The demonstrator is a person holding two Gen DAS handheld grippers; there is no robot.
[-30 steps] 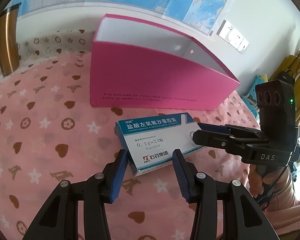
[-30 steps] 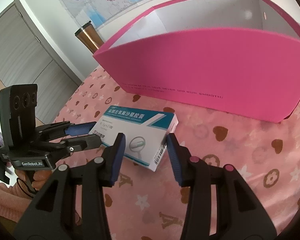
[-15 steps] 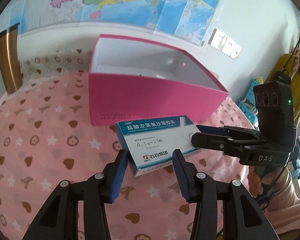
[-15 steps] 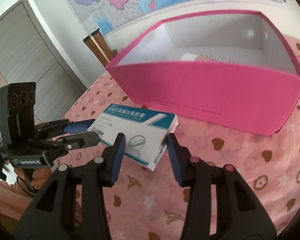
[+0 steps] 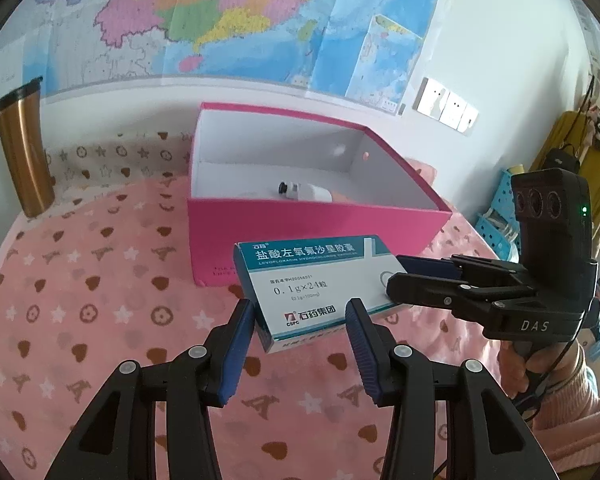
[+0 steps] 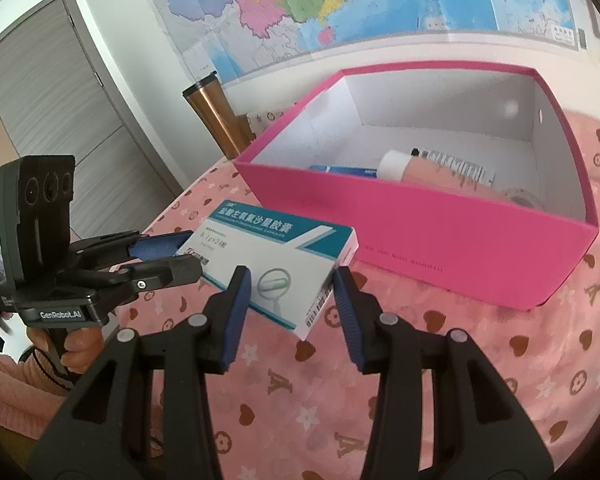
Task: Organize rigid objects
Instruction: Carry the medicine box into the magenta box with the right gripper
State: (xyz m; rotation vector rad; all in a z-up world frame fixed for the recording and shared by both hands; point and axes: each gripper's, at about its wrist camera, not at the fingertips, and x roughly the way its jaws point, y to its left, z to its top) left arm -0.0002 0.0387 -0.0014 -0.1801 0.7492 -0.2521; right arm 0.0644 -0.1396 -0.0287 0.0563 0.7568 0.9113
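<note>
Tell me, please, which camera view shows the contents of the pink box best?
The right wrist view: it looks over the pink box rim onto a pink tube, a blue pack and a roll. The left wrist view shows only a white bottle above the near wall.

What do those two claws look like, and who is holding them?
Both claws are black plastic with blue ridged pads. The right claw has a tall black block with three round lenses, a green light and "DAS" printed on it. The left claw has the same block, marked "GenRobot.AI". A person's hands in pink sleeves grip the handles, with thin black cables.
</note>
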